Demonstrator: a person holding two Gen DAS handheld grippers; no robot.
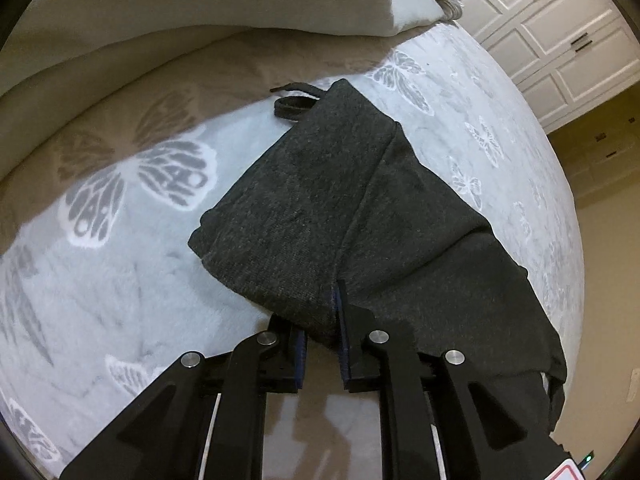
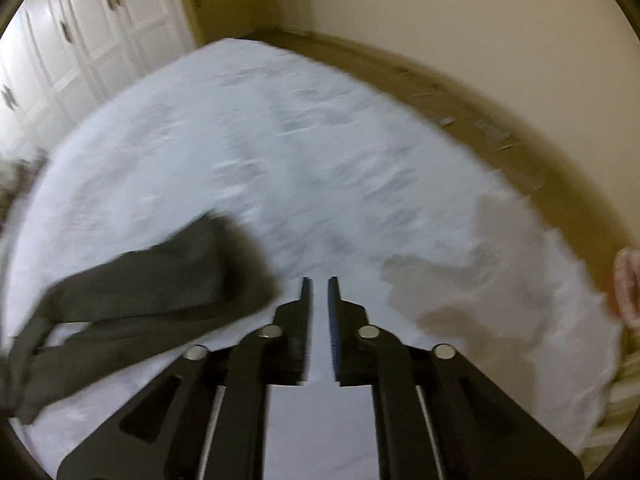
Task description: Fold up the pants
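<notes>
Charcoal pants point(image 1: 328, 200) pinched at a folded edge by left gripper point(image 1: 334, 300), likely to drag the fold; right gripper point(image 2: 319, 284) slightly parted, empty.

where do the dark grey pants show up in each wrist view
Left wrist: the dark grey knit pants fill the centre and lower right, their near edge pinched in the left gripper.
Right wrist: blurred, at lower left, left of the empty right gripper.
Shared landmark: the white panelled cabinet doors.
</notes>
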